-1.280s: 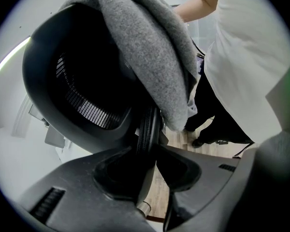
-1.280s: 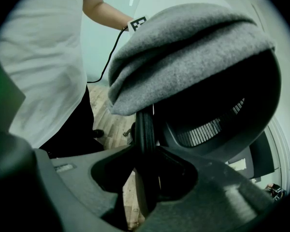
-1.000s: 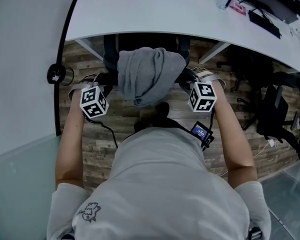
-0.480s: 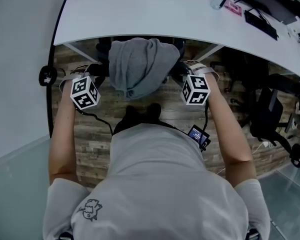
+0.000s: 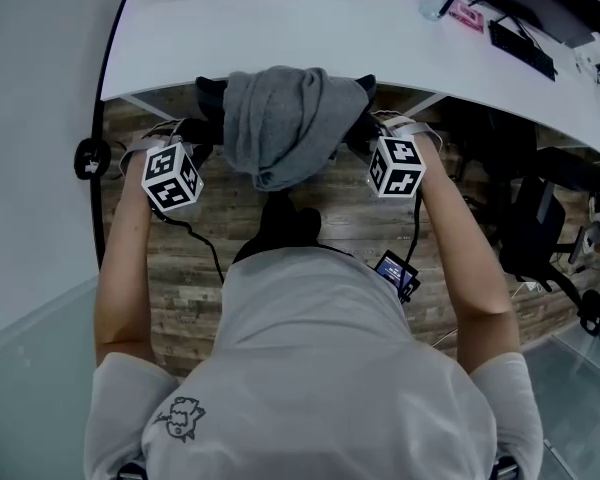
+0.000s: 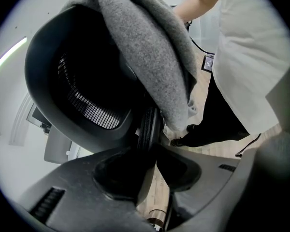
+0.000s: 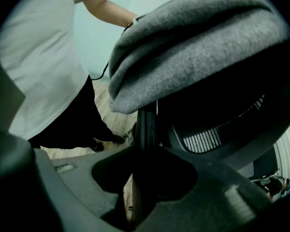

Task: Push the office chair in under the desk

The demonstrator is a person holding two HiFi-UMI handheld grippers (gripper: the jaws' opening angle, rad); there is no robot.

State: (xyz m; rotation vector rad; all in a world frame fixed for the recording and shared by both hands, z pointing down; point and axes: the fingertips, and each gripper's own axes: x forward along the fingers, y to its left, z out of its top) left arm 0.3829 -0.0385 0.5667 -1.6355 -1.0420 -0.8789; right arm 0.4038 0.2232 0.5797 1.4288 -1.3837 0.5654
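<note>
At the desk's near edge stands the office chair (image 6: 87,100), its backrest just meeting the white desk (image 5: 280,38) from the head view, so the seat is probably under the top already, though it is hidden. A grey garment (image 5: 285,118) is draped over the top of the backrest and hangs down its rear face, covering most of the chair from above; only the dark corners of the frame peek out on either side.

Each side edge of the backrest is taken by one tool, which makes sense for a straight, even shove: a hold on both sides keeps a chair on castors from swivelling off line. The left gripper (image 6: 152,146) has its jaws closed onto the ribbed black rim of the backrest, just below the garment's hem, with the rim filling the gap between them. The right gripper (image 7: 145,149) mirrors it, clamped on the opposite rim, which runs up between its jaws to the cloth.

Both arms reach forward at about the same height, and the person (image 5: 320,368) stands centred right behind the chair on the wood floor (image 5: 230,228). My guess is that little travel is left before the backrest stops at the desk. Another dark chair (image 5: 540,218) stands well off to the right, clear of the path.
</note>
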